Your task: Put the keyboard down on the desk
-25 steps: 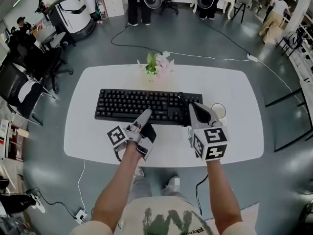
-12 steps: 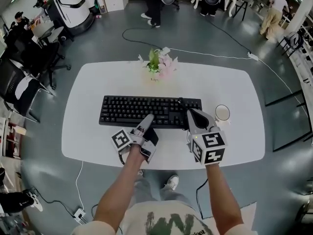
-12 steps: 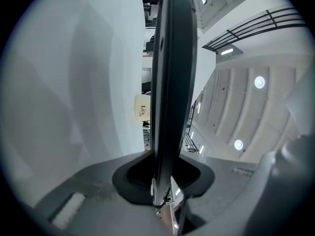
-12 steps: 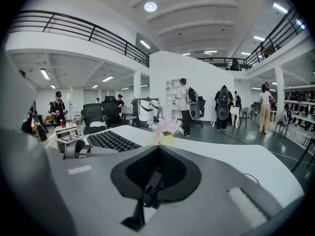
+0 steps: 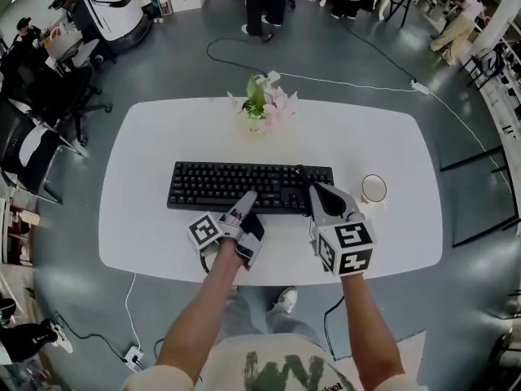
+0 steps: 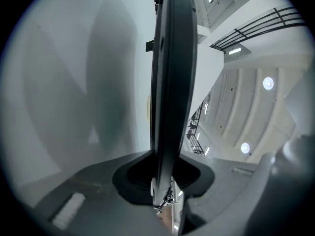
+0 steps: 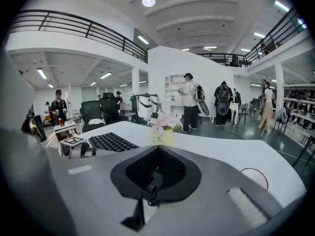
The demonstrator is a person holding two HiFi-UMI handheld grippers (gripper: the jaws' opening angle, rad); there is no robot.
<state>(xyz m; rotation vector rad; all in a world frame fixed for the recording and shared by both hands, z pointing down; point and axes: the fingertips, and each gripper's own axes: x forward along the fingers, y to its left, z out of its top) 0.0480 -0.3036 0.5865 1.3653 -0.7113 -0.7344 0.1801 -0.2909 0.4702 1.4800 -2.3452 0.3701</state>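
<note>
- My left claw clamps the keyboard's near edge; my right claw seems pinched on its right end.
- Keyboard low over the desk, maybe touching; letting go remains.

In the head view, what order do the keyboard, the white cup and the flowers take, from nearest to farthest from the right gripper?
1. keyboard, at the tip of the right gripper, stretching left.
2. white cup, to its right.
3. flowers, on the far side, beyond the keyboard.
</note>
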